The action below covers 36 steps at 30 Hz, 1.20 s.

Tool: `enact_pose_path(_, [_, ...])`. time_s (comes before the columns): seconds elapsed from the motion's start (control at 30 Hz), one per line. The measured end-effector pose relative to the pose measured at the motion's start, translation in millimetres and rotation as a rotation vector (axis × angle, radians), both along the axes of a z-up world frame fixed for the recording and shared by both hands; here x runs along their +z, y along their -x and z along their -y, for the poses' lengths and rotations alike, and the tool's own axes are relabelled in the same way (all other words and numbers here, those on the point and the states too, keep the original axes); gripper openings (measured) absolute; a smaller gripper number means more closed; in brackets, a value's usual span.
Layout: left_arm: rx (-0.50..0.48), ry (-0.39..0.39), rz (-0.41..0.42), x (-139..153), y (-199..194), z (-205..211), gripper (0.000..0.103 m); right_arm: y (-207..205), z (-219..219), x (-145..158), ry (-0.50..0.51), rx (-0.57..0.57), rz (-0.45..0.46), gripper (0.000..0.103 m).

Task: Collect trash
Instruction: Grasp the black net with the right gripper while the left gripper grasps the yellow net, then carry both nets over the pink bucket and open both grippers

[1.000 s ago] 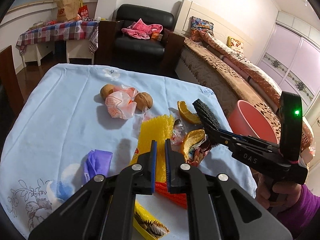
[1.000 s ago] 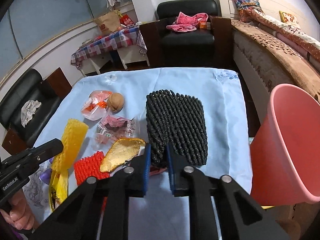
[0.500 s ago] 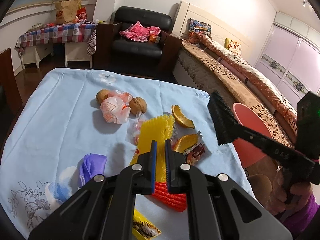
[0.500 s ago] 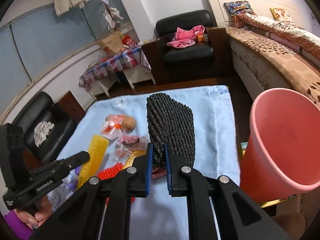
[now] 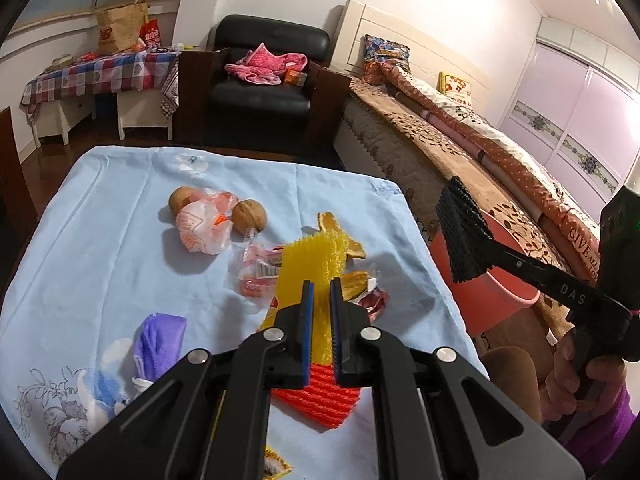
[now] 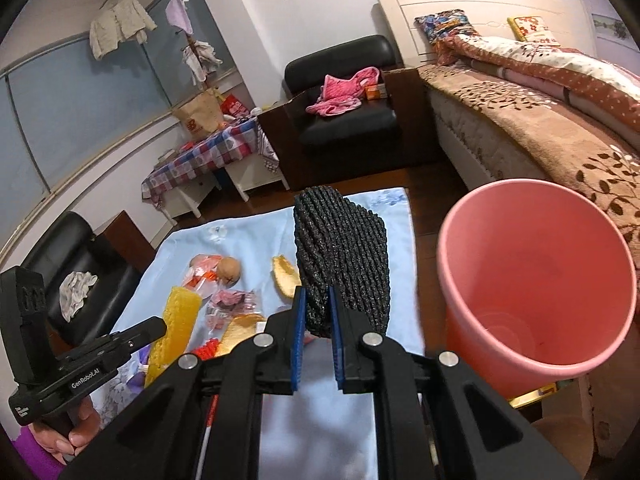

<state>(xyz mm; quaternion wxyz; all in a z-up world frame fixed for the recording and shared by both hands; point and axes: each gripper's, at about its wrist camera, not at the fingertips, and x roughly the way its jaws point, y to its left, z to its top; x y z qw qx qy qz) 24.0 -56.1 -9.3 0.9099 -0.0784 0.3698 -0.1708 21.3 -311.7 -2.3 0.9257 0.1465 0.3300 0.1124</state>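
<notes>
My left gripper is shut on a yellow foam net and holds it above the blue tablecloth. My right gripper is shut on a black foam net, raised off the table beside the pink bin. From the left wrist view the black net hangs over the pink bin's near rim. The yellow net also shows in the right wrist view. On the cloth lie a red foam net, orange peels, wrappers, a plastic bag with two brown fruits and a purple wrapper.
The bin stands on the floor off the table's right edge, next to a bed. A black armchair and a checkered side table stand beyond the far edge. A yellow snack packet lies at the near edge.
My right gripper lifted the black net off the table and carried it right, toward the pink bin. My left gripper kept its hold on the yellow net and rose slightly.
</notes>
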Motion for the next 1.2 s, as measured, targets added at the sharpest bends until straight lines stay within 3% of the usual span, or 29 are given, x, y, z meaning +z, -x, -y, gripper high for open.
enact_pose_path(0.5, [-0.078,-0.024,0.020,10,-9,46,0.007,13,64,2,-0.022,-0.163,0.021,0.011])
enact_pose_path(1.2, [-0.305,-0.017,0.074,27,-17,175,0.007,30,144,-20,-0.091,-0.314,0.003,0.011])
